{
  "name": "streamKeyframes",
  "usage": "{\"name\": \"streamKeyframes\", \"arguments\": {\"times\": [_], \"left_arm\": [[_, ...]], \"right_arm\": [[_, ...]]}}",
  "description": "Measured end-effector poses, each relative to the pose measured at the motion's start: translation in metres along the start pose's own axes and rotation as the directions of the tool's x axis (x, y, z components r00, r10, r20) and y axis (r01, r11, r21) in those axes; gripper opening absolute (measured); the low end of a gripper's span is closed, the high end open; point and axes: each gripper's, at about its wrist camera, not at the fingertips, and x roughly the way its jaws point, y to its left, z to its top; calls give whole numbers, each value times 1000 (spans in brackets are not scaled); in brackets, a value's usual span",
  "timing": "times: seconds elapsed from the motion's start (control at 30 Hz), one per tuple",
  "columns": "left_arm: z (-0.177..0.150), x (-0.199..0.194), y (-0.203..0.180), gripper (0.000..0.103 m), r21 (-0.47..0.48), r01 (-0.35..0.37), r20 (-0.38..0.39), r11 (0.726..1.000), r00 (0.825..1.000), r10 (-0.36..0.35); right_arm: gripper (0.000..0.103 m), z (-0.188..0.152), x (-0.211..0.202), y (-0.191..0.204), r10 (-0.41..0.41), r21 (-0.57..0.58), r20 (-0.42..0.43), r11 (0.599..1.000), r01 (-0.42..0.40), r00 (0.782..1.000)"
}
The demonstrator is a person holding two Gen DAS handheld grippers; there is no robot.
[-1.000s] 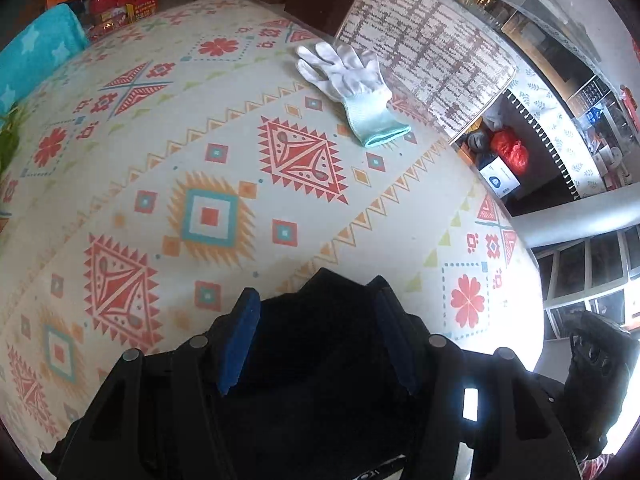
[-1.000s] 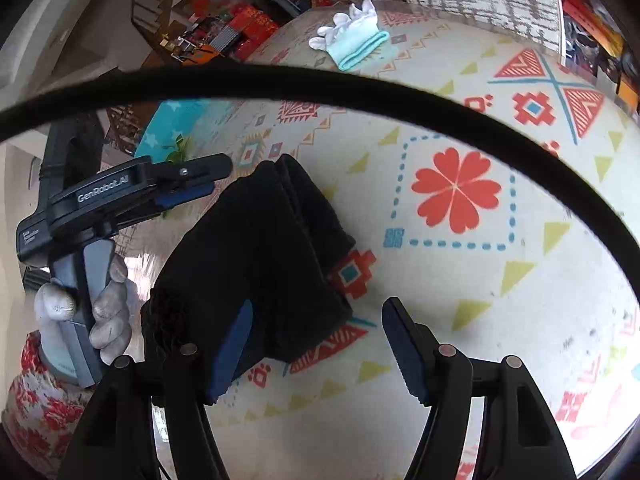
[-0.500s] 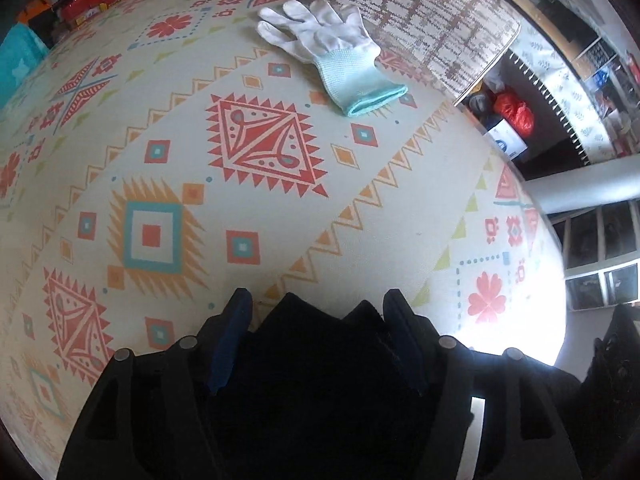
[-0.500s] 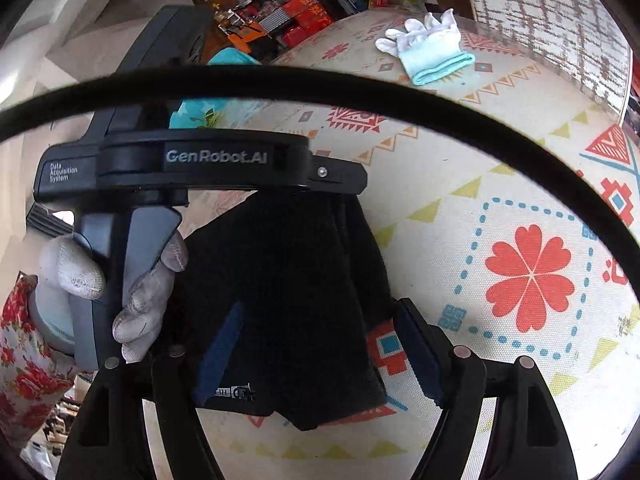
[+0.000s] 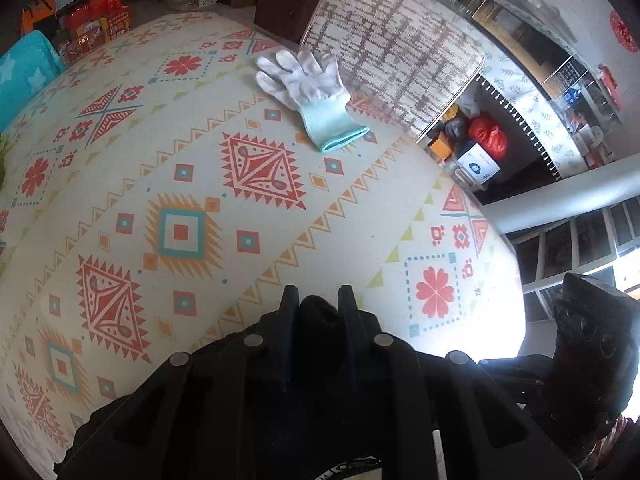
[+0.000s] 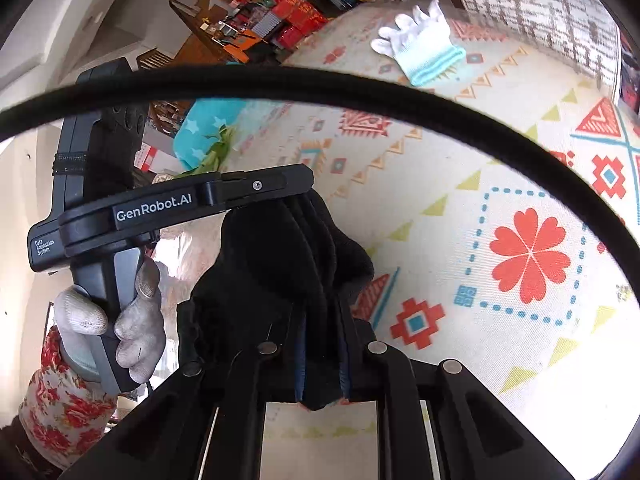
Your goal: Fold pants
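Note:
The black pants [image 6: 288, 264] are bunched into a thick folded bundle held above the patterned tablecloth [image 6: 460, 184]. My right gripper [image 6: 322, 320] is shut on the lower part of the bundle. My left gripper [image 5: 319, 304] is shut on a fold of the same black pants [image 5: 318, 316]; it also shows in the right wrist view [image 6: 276, 188], clamped on the bundle's top. A gloved hand [image 6: 120, 320] holds its handle.
A white glove with a mint cuff [image 5: 312, 96] lies at the far side of the table. A chair with a woven checked back [image 5: 392, 60] stands behind it. A black cable [image 6: 360, 92] arcs across the right wrist view. Shelves and boxes [image 5: 92, 20] stand beyond.
Both grippers were open around the pants; both have closed on the black fabric. The bundle has been gathered tighter between them.

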Motion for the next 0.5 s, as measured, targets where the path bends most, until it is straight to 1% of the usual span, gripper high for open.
{"name": "streamKeyframes", "arguments": {"times": [0.13,0.27,0.37,0.4,0.47,0.5], "left_arm": [[-18,-31,12,18,-16,56,51,998,997,-55],[-29,-47,24,16,-20,66,72,998,995,-65],[-35,-53,26,16,-20,72,88,997,994,-70],[-38,-55,26,16,-18,78,92,997,993,-76],[-41,-59,25,15,-13,86,94,996,992,-84],[-42,-59,25,15,-8,82,93,997,992,-81]], "right_arm": [[14,-7,-4,29,-13,-19,24,1000,13,1000],[13,-18,-6,58,-61,-67,50,996,64,997],[14,-24,-2,69,-90,-76,65,993,95,994],[17,-26,-3,73,-101,-87,72,990,108,992],[20,-29,-6,76,-130,-96,91,986,139,987],[29,-30,-9,77,-151,-98,102,982,161,983]]}}
